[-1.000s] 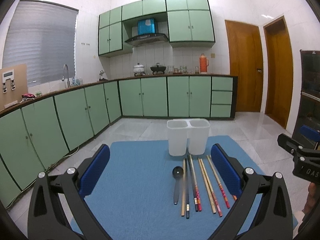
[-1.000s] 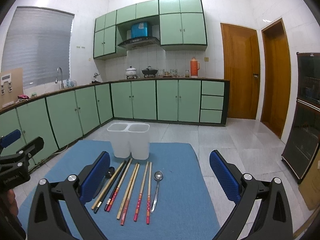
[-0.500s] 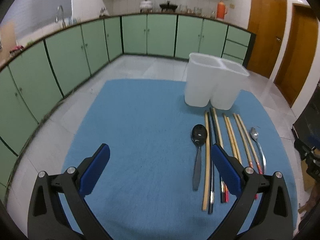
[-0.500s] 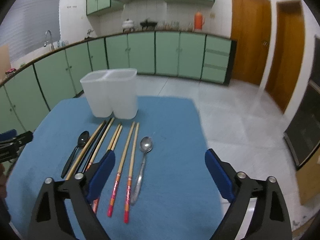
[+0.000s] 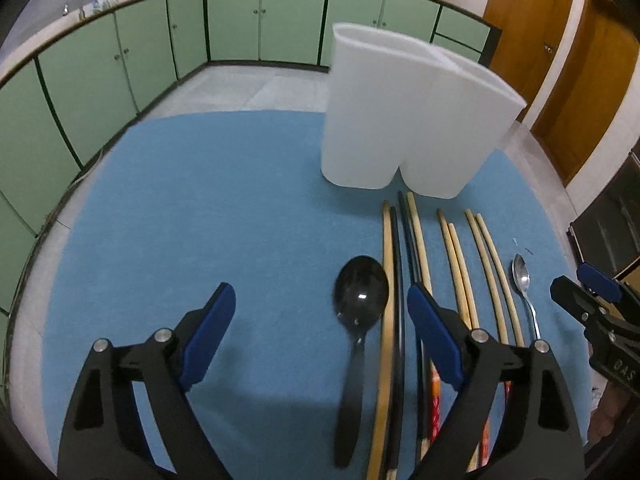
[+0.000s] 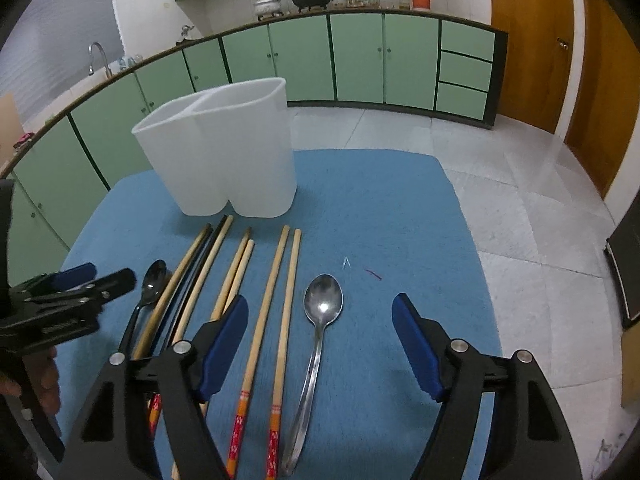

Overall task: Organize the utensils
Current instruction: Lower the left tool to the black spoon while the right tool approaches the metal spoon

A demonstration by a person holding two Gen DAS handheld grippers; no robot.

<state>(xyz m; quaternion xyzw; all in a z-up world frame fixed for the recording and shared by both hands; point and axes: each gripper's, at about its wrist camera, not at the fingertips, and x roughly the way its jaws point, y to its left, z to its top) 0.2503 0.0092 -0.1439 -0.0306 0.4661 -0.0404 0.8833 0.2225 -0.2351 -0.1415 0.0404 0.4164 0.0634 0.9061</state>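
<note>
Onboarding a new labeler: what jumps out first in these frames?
A white two-compartment utensil holder stands at the far side of the blue mat. In front of it lies a row of chopsticks, flanked by a black spoon on one end and a steel spoon on the other. The left gripper and right gripper hover open over the spoons.

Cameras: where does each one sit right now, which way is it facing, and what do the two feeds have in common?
Left wrist: on the left gripper, low over the blue mat, facing the black spoon and white holder; its own open fingers show, the right gripper at the right edge.
Right wrist: on the right gripper, facing the silver spoon and chopsticks; own open fingers, left gripper at left.
Shared: mat, holder, chopsticks, both spoons.
</note>
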